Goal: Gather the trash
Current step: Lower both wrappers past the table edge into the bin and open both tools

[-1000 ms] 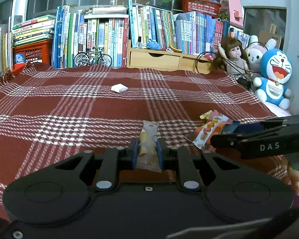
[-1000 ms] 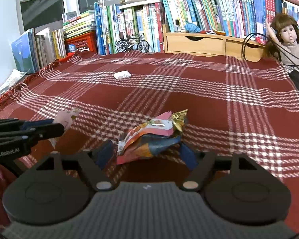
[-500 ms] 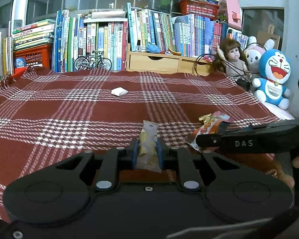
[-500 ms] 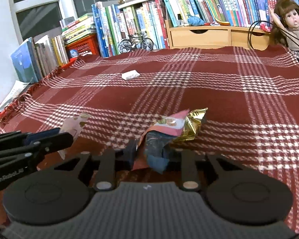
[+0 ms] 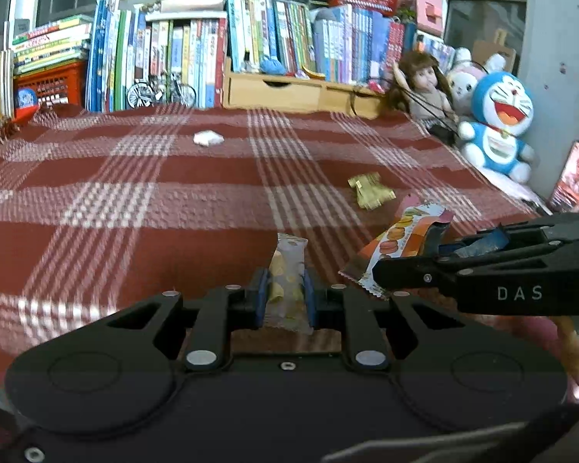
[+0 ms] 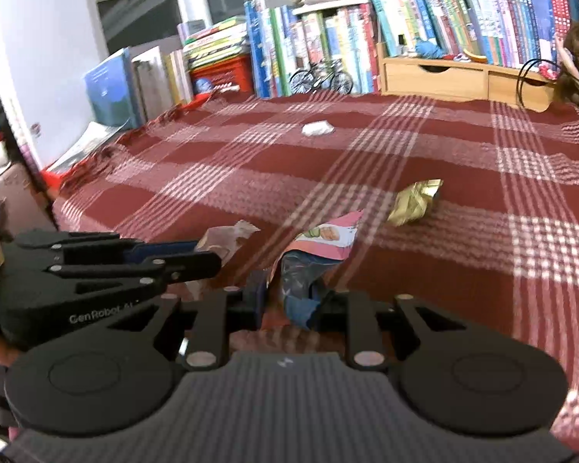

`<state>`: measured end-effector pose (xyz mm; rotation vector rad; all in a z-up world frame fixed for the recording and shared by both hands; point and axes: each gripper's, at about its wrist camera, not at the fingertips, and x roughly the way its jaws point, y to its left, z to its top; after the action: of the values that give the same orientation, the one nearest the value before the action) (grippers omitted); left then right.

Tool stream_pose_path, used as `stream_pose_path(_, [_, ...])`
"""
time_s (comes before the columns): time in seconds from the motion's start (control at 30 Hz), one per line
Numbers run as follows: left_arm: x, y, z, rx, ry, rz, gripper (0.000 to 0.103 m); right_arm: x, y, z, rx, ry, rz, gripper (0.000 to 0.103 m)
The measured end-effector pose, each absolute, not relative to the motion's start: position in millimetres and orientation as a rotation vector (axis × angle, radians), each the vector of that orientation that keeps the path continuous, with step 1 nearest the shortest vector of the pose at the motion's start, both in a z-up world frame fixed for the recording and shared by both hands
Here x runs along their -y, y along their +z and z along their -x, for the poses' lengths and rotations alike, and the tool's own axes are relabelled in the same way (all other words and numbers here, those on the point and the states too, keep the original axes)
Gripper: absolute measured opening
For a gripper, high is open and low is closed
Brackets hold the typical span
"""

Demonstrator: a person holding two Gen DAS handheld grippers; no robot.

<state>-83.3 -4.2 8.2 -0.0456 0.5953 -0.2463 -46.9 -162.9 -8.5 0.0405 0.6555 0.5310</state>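
My left gripper (image 5: 285,289) is shut on a clear snack wrapper (image 5: 289,266) with yellow pieces inside, held upright between its blue pads. My right gripper (image 6: 289,297) is shut on a crumpled pink, orange and blue snack wrapper (image 6: 320,243), which sticks up from its jaws. Both grippers hang side by side over a red plaid blanket (image 5: 173,193). In the left wrist view the right gripper (image 5: 382,274) comes in from the right with its colourful wrapper (image 5: 401,239). A crumpled gold wrapper (image 6: 415,200) lies loose on the blanket just beyond. Farther back lies a white paper wad (image 5: 208,137).
Rows of books (image 5: 173,54), a toy bicycle (image 5: 160,90) and a wooden drawer box (image 5: 289,92) line the blanket's far edge. A doll (image 5: 424,88) and plush toys (image 5: 498,123) sit at the right. A person's fingers (image 5: 575,351) hold the right gripper.
My right gripper has shut on the colourful wrapper and drawn it away from the gold wrapper, which stays on the blanket. Both grippers have shifted sideways; the left keeps its wrapper.
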Motion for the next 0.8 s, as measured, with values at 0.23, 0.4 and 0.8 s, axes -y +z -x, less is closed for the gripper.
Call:
stream_pose_path(0.23, [6.0,-7.9,127.4,-0.68,-0.257,0.045,0.019,165.3,-24.0,87.5,-0.728,0.587,-0.013,0.028])
stream_pose_path(0.4, [6.6,-30.4,146.0,-0.764,-0.249,0.049,0.019,159.2,-46.3,109.6,-0.803,0.617,0.031,0.028])
stream_pose_path(0.8, [11.1,-81.8,147.9,-0.927,-0.222,0.042,0.019,152.4,-104.9,112.8,-0.97,0.603,0.057,0.029])
